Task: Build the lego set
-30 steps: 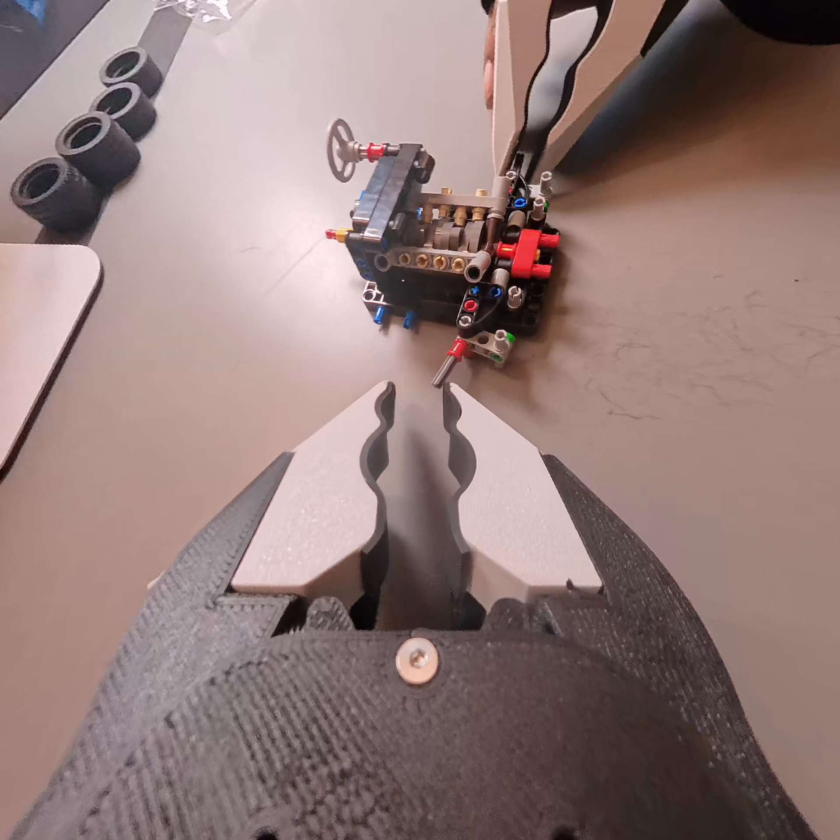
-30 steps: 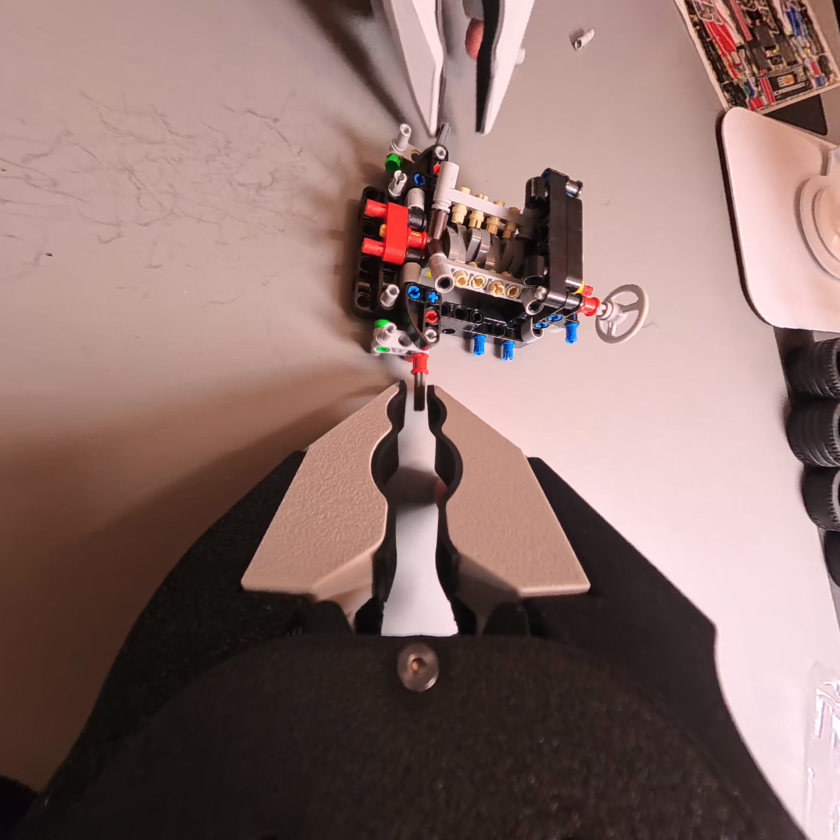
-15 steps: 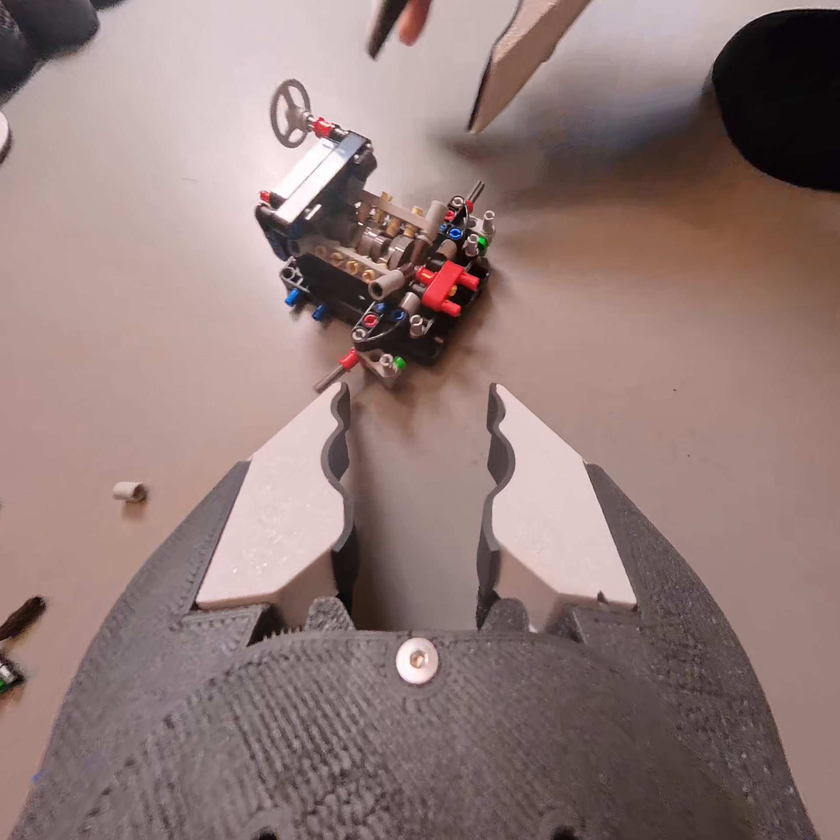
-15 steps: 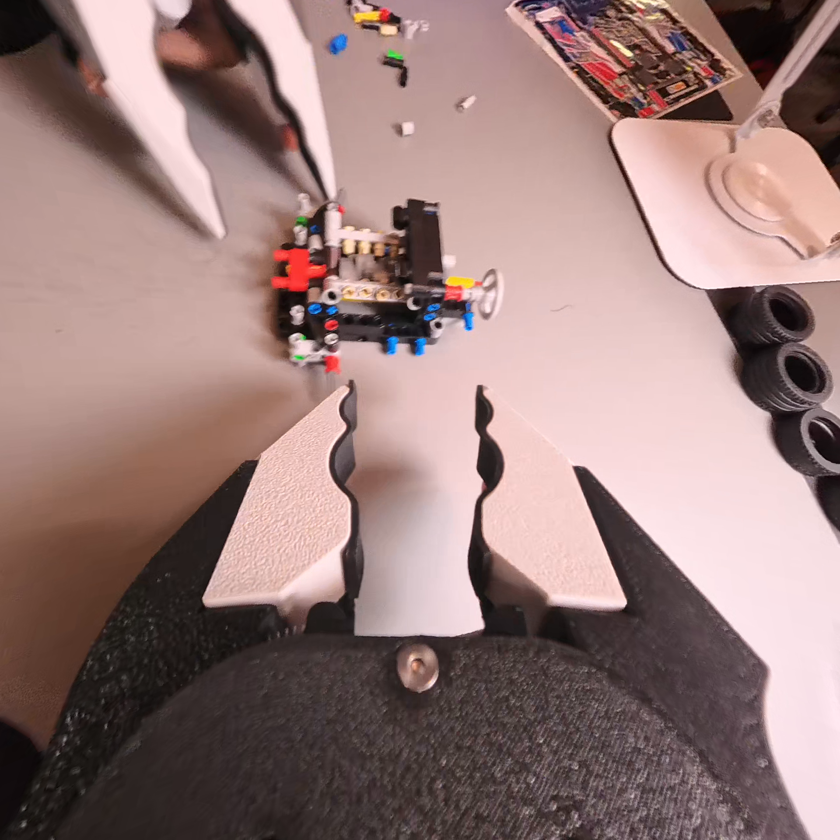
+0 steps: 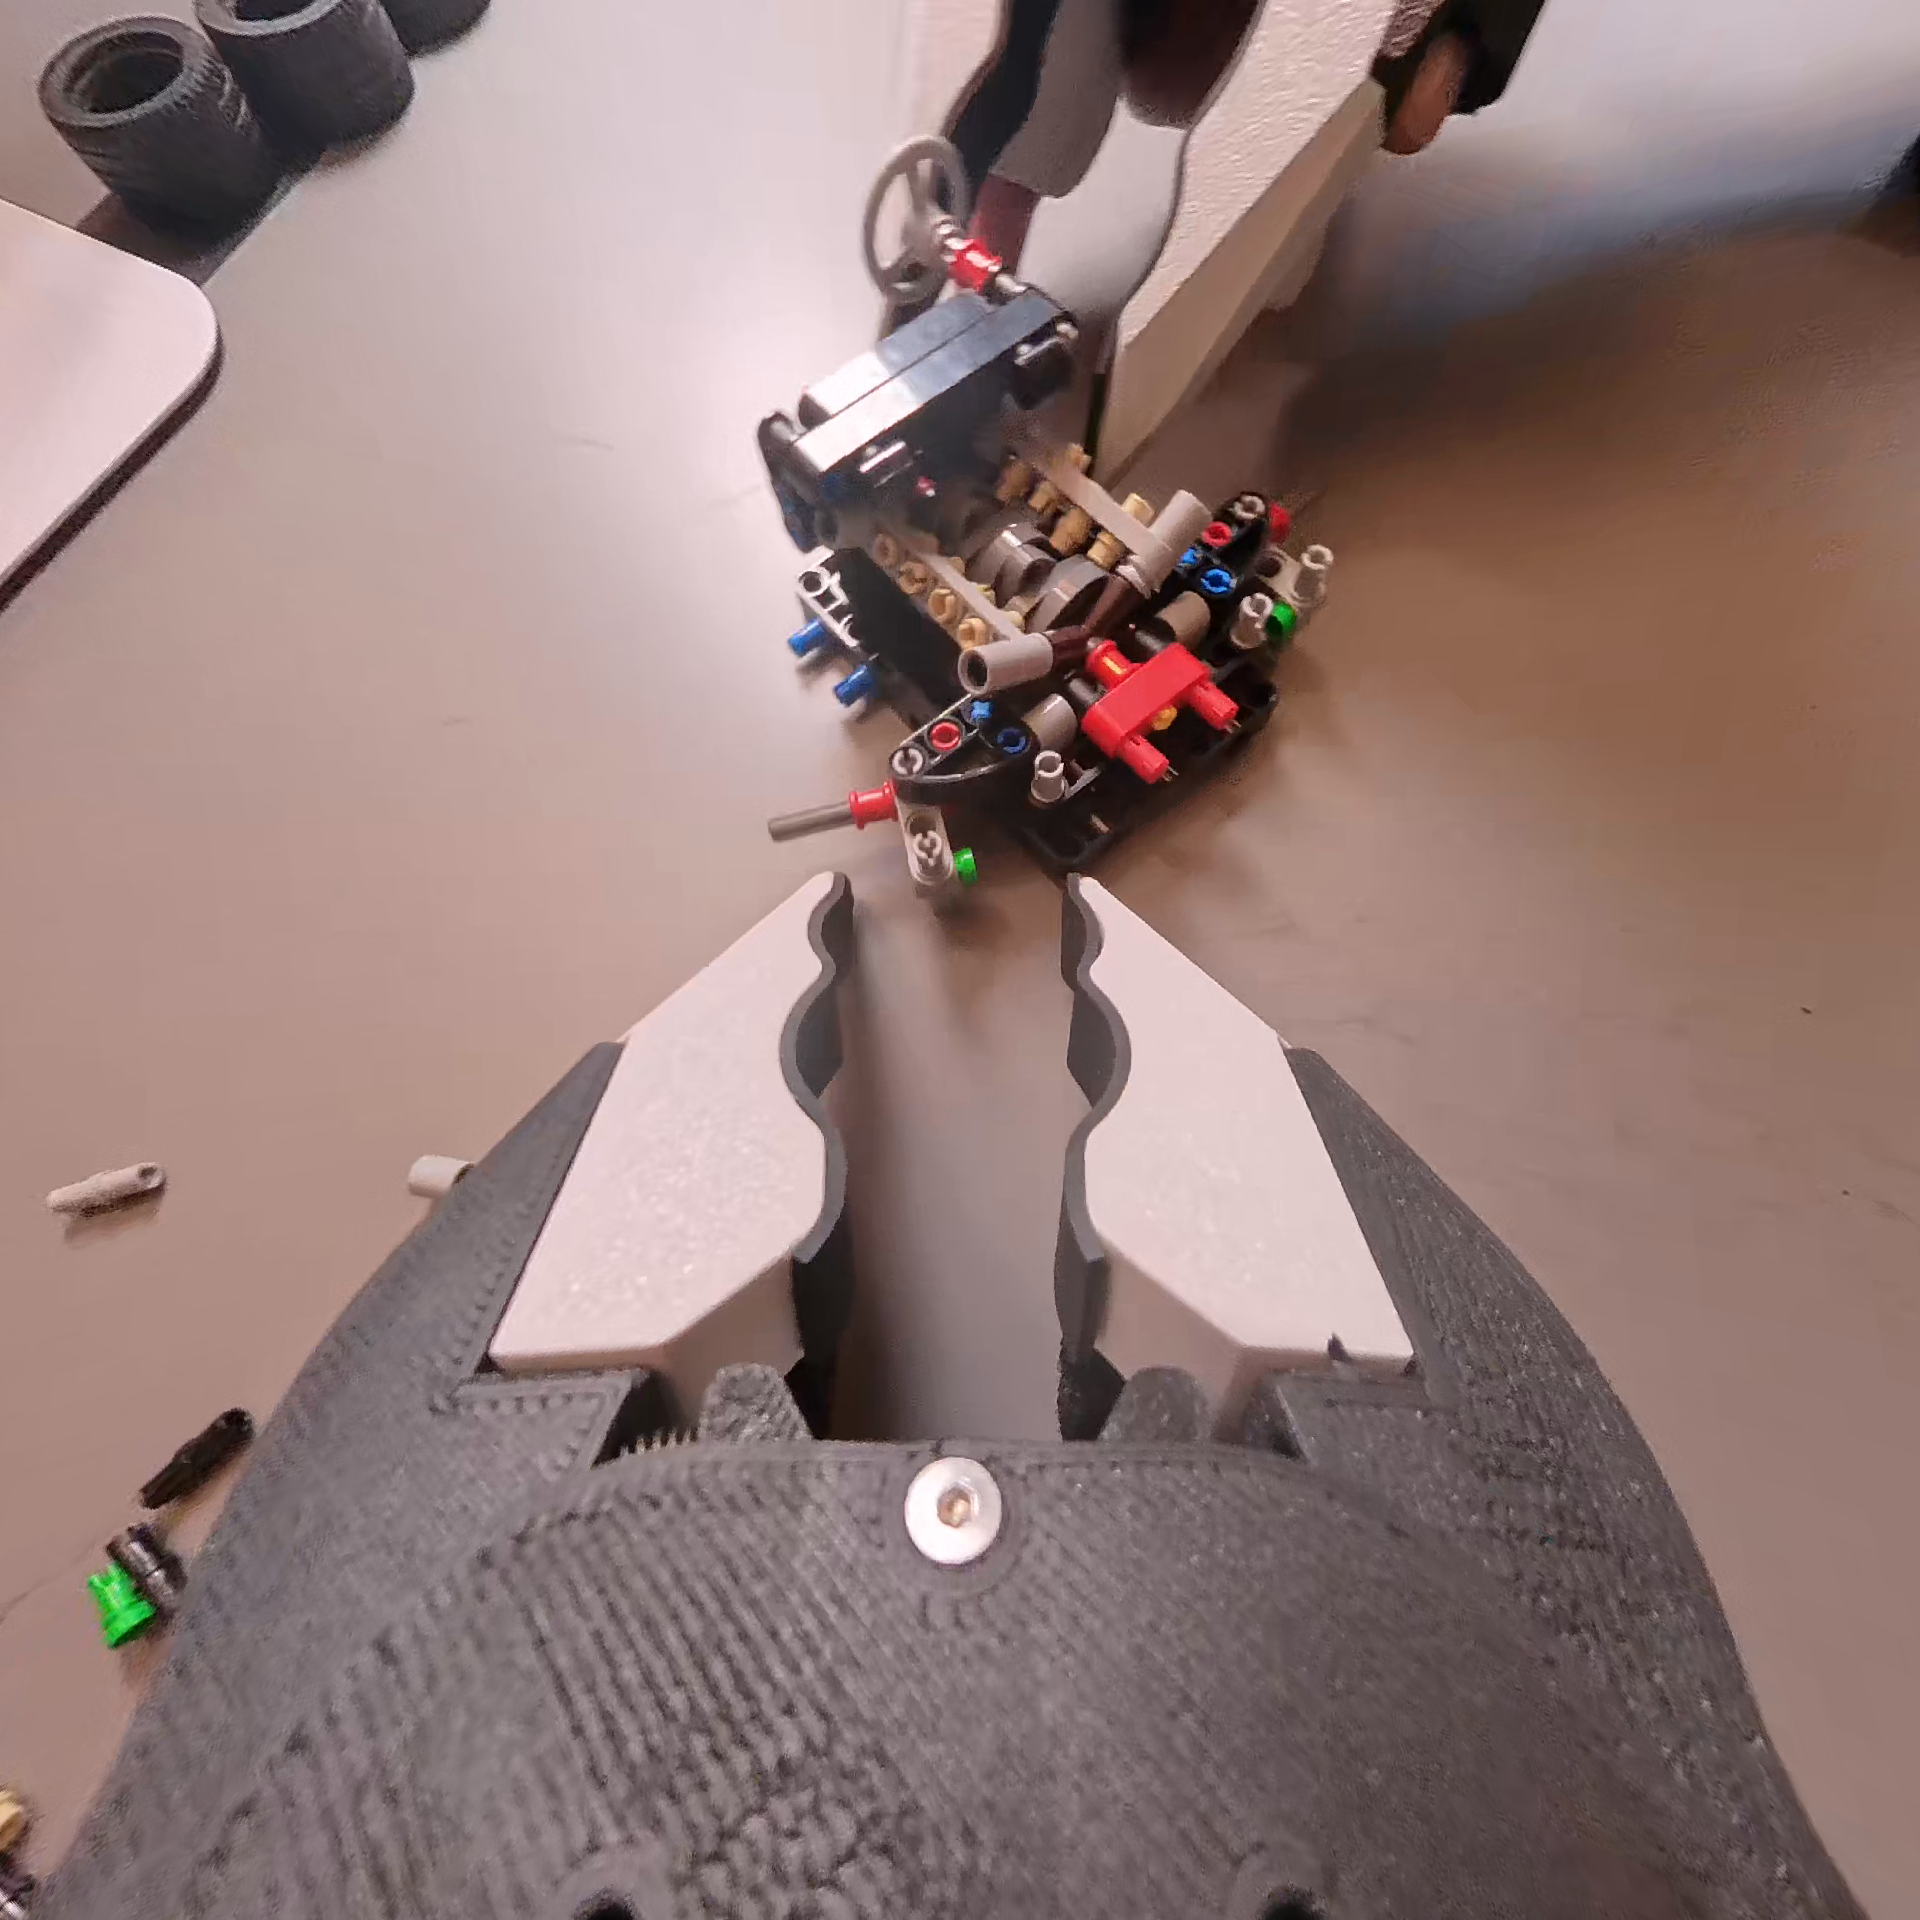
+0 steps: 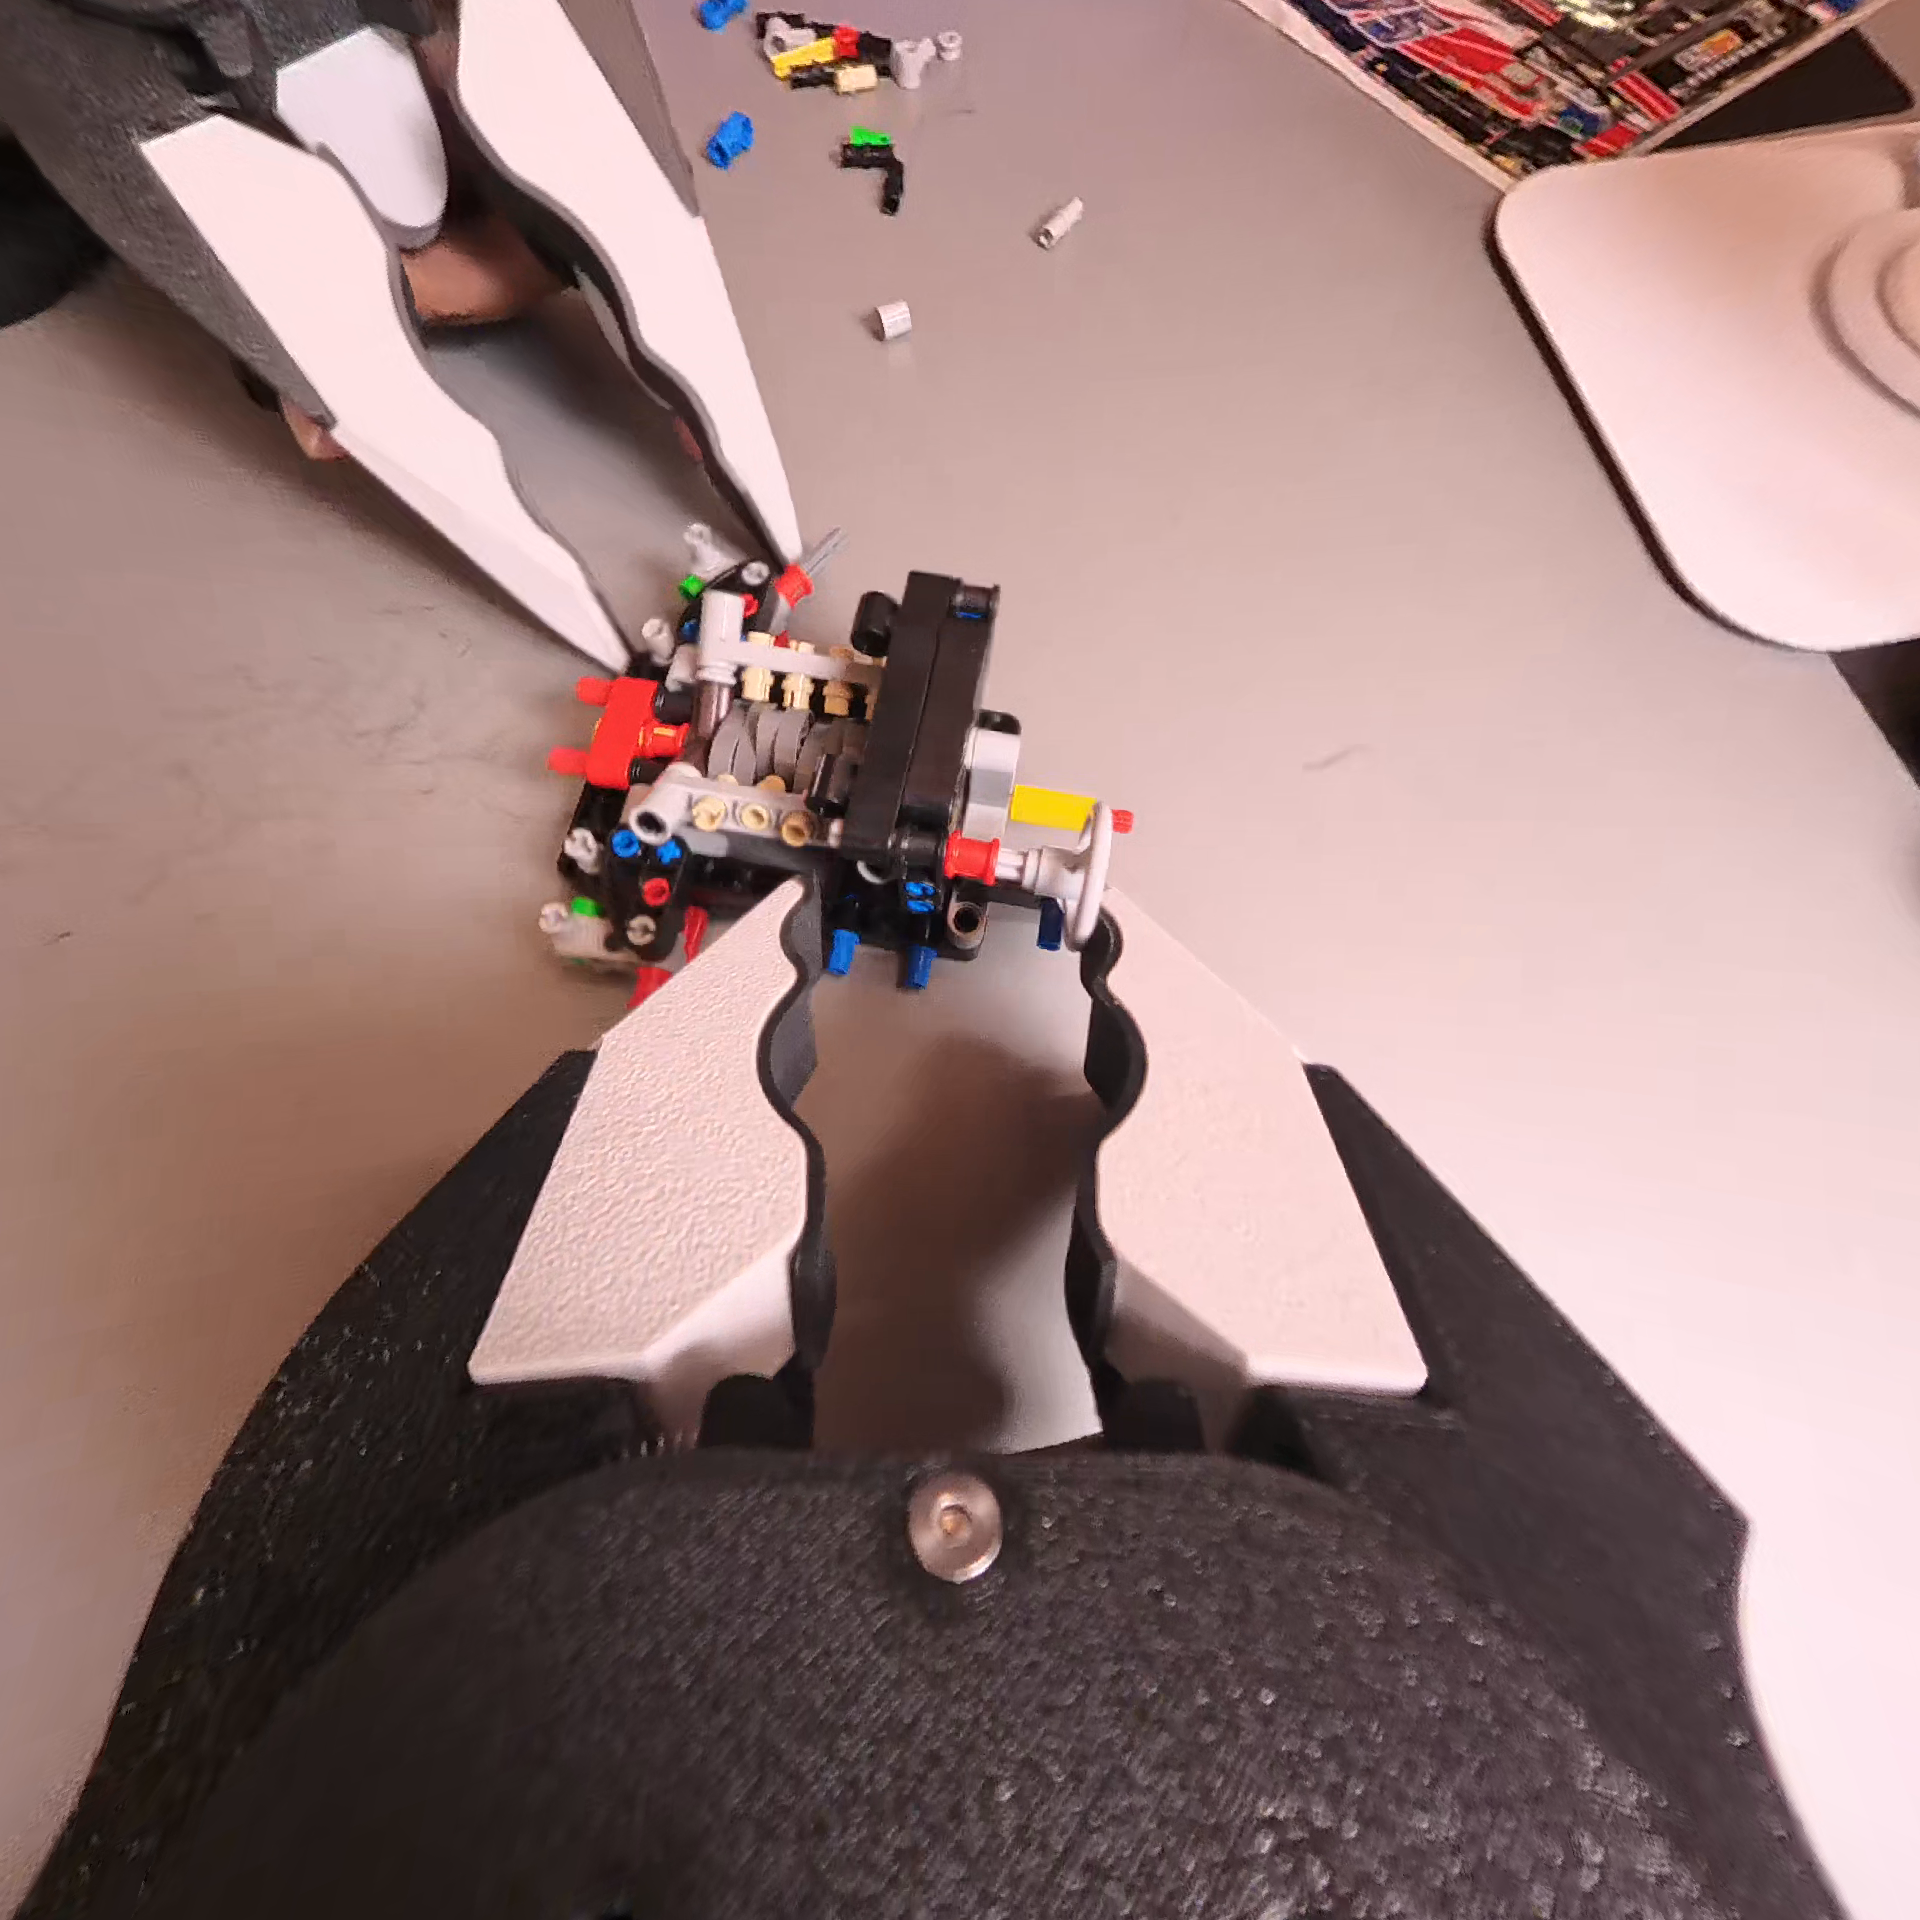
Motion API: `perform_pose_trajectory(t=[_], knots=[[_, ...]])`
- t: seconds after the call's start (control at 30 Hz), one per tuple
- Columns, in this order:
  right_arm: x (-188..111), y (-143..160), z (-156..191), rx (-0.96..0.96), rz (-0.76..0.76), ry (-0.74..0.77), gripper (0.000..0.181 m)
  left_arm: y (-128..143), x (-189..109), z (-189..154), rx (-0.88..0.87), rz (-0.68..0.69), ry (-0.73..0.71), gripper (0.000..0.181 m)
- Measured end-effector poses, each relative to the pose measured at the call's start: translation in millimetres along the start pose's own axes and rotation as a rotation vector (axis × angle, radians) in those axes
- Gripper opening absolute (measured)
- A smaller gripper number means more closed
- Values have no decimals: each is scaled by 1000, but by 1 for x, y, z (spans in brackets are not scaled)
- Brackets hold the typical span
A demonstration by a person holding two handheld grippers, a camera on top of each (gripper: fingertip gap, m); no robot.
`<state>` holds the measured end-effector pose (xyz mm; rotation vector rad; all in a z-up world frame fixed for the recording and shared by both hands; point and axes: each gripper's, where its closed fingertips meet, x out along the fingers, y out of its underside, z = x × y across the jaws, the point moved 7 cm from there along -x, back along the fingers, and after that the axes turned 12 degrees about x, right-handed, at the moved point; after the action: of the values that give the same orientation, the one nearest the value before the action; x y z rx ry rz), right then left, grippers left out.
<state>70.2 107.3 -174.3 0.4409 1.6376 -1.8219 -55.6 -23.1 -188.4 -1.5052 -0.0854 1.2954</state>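
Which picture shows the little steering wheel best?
The left wrist view: the steering wheel faces the camera there, so its round rim and spokes show, though slightly blurred. In the right wrist view it is seen edge-on, just above the right gripper.

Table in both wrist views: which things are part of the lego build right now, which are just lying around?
In play:
- lego assembly
- left gripper, open, just short of it
- right gripper, open, at its near side
- loose pieces, spare parts
- tyres, likely wheels for later
- instruction booklet

Lying about:
- white lamp base
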Motion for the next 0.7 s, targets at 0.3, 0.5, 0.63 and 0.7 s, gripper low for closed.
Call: perform_pose_trajectory(t=[0.3,0.5,0.63,0.7], knots=[[-15,20,28,8,-15,82,42,10,-13,25,-18,10,-117,34],[-25,24,48,-71,28,106,39,16,-31,0,-5,-8,64,45],[-22,20,42,-112,20,145,62,11,-19,-11,57,-2,86,62],[-15,16,39,-149,19,138,80,6,-11,-16,47,-22,123,64]])
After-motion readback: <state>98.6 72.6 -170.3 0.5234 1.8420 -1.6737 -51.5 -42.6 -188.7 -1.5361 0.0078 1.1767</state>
